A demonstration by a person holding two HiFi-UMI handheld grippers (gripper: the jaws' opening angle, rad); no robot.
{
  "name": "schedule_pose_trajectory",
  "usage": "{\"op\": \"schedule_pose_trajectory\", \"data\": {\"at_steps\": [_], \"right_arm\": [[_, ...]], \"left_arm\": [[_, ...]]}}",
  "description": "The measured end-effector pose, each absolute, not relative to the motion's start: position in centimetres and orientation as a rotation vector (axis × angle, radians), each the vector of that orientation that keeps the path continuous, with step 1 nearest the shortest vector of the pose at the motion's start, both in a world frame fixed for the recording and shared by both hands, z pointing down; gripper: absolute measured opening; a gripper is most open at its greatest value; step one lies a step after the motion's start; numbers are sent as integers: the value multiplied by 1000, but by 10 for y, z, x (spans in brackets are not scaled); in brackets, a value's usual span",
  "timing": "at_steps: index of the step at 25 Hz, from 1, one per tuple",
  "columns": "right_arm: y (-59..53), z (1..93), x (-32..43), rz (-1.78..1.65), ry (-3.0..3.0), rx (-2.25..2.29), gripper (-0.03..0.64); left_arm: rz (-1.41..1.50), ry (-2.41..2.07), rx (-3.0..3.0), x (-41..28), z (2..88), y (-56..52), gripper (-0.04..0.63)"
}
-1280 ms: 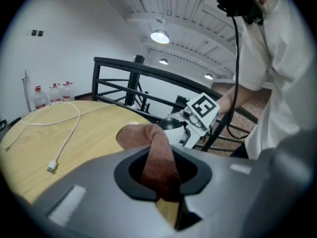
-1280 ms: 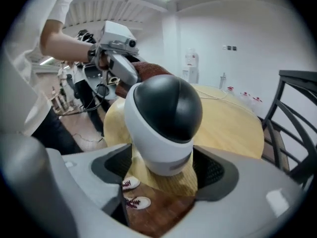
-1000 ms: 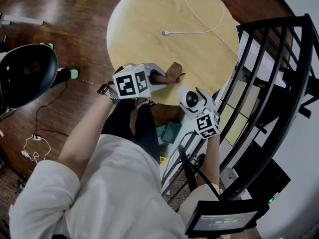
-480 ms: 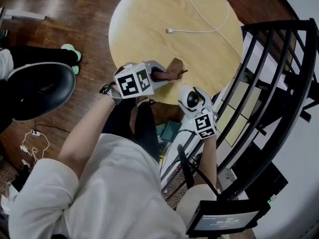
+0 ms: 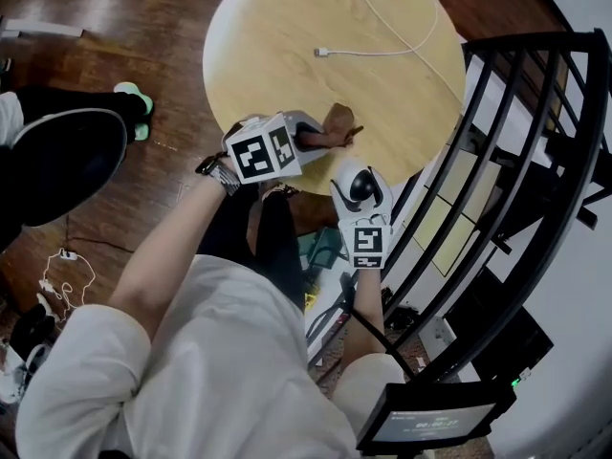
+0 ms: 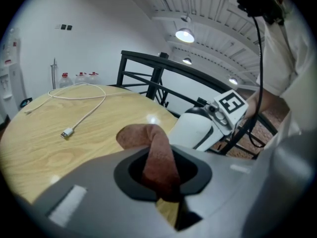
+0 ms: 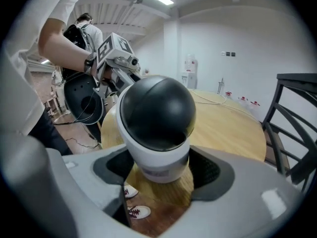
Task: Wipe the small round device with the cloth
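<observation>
The small round device (image 5: 364, 185), a white body with a black dome, sits between the jaws of my right gripper (image 5: 360, 207), shut on it just off the near rim of the round wooden table (image 5: 287, 46). Those jaws have just been closing a little around it. In the right gripper view the device (image 7: 157, 108) fills the middle, with my right gripper (image 7: 159, 171) gripping its white base. My left gripper (image 5: 320, 140) is shut on a brown cloth (image 5: 337, 122) over the table edge, a short way left of the device. The cloth (image 6: 151, 138) droops forward from the left gripper (image 6: 161, 180).
A white cable (image 5: 382, 51) lies across the far half of the table. A black metal railing (image 5: 516, 161) stands close on the right. A black chair (image 5: 57, 161) is on the wooden floor at the left. A small screen (image 5: 426, 419) hangs by my right side.
My right gripper has rolled, so its marker cube now faces up squarely, and the device has shifted slightly left toward the cloth. The left gripper has hardly moved. The chair at left shifted.
</observation>
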State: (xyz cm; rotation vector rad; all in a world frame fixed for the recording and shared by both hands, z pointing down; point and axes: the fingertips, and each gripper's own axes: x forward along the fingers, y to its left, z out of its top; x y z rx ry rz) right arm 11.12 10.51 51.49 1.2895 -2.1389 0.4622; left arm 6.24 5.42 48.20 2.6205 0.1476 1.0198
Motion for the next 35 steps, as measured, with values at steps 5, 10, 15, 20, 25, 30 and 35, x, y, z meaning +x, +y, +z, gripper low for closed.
{"op": "schedule_pose_trajectory", "data": {"at_steps": [5,10,15,20,25,30,35], "right_arm": [[102,515,110,534,-2092,1438,347],[102,517,111,550,-2081,1462,347],[101,514,110,546,-2090,1455,347],[102,512,108,549,-2100,1449,347],[102,511,107,561,-2109,1438,347],[103,510,105,553,-2109,1434,348],[103,510,105,543,-2108,1431,348]], "left_arm": [[948,167,2555,83,490,45,63],[872,247,2420,97,494,41,64],[903,401,2334,105,497,50,63],[927,461,2264,117,494,56,63],[894,534,2203,121,491,63,61],[782,662,2160,117,474,68,61],[618,752,2181,119,436,71,61]]}}
